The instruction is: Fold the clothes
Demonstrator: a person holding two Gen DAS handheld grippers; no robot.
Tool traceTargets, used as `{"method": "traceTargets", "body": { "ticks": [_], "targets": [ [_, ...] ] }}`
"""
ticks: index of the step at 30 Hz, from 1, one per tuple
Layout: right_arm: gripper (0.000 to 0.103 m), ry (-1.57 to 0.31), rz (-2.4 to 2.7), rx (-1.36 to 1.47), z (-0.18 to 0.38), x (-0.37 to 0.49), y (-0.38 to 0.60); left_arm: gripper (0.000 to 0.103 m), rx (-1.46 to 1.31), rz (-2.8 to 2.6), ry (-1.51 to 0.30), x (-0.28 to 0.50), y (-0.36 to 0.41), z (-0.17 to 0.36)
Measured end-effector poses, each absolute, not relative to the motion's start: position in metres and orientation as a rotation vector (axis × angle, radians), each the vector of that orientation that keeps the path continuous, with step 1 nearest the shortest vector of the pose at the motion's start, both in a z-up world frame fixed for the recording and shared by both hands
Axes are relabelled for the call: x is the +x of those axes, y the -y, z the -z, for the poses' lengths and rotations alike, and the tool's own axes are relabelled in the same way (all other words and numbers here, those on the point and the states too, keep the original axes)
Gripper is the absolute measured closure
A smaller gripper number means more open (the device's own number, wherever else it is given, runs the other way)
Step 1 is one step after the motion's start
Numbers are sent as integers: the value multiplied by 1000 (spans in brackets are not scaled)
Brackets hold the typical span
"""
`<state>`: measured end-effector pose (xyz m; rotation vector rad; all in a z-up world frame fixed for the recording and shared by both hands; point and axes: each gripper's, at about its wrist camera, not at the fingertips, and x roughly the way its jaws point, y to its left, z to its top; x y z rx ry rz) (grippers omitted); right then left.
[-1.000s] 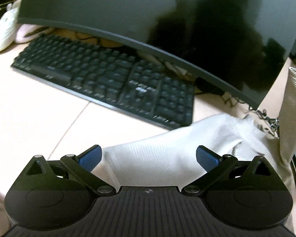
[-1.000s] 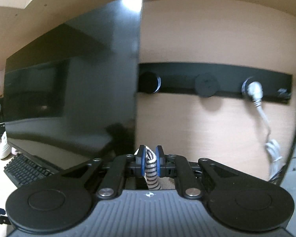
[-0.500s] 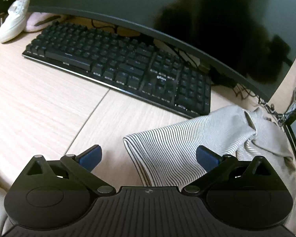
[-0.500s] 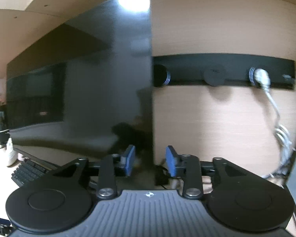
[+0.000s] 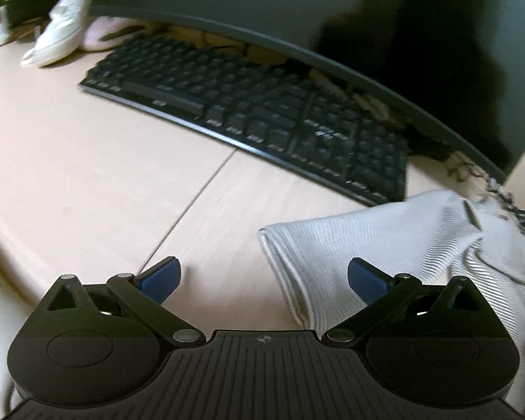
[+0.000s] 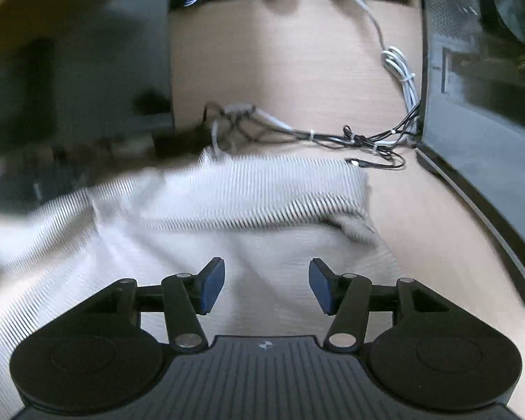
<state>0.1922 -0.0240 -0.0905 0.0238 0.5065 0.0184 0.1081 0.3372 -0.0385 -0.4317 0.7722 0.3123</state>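
Note:
A striped grey-white garment lies folded on the light wooden desk, its folded edge at the right of the left wrist view. My left gripper is open and empty, low over the desk just left of that edge. In the right wrist view the same garment spreads across the desk, blurred by motion. My right gripper is open and empty, just above the cloth.
A black keyboard lies behind the garment under a wide dark monitor. A white shoe sits at far left. Tangled cables and a dark computer case stand at the right behind the cloth.
My right gripper let go of the striped cloth, opened and tilted down over the garment. The cloth dropped flat onto the desk. My left gripper stayed open and shifted left.

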Motion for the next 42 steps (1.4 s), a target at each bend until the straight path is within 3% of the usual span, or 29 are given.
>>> {"method": "traceTargets", "body": {
  "ticks": [9,13,14,15,19,20,21,24,27,29,32,37,38,39,40,42],
  "targets": [
    [46,-506,-37,106,77,183,66,0,-445,-300,-798,107,-301,43],
    [38,-480,-125,86,60,193,60,2,-417,-357,-783,124,-297,45],
    [36,-461,-149,68,52,196,56,10,-410,-374,-786,131,-298,46],
    [32,-439,-174,44,45,199,51,31,-399,-389,-791,138,-298,47],
    [30,-368,-291,-53,19,214,26,62,-338,-413,-830,157,-299,47],
    [30,-350,-328,-76,14,219,17,78,-361,-398,-834,158,-300,46],
    [30,-339,-361,-94,10,223,8,85,-383,-384,-836,159,-302,44],
    [31,-311,-472,-173,4,234,-30,89,-452,-337,-811,155,-303,27],
    [60,-291,-619,-286,7,234,-79,89,-485,-268,-741,147,-300,-7],
    [60,-264,-708,-335,12,227,-110,89,-506,-231,-701,144,-299,-30],
    [38,-222,-802,-347,15,220,-153,89,-480,-196,-646,142,-292,-65],
    [33,-96,-784,-384,15,220,-208,89,-465,-93,-628,147,-275,-96],
    [34,-68,-763,-405,17,222,-218,89,-464,-67,-627,148,-271,-100],
    [53,-70,-742,-399,15,225,-216,86,-458,-42,-624,149,-266,-104],
    [79,-86,-722,-381,11,229,-210,83,-436,-26,-612,149,-262,-107],
    [93,-117,-680,-346,4,237,-197,62,-412,3,-562,149,-257,-112]
  ]
}}
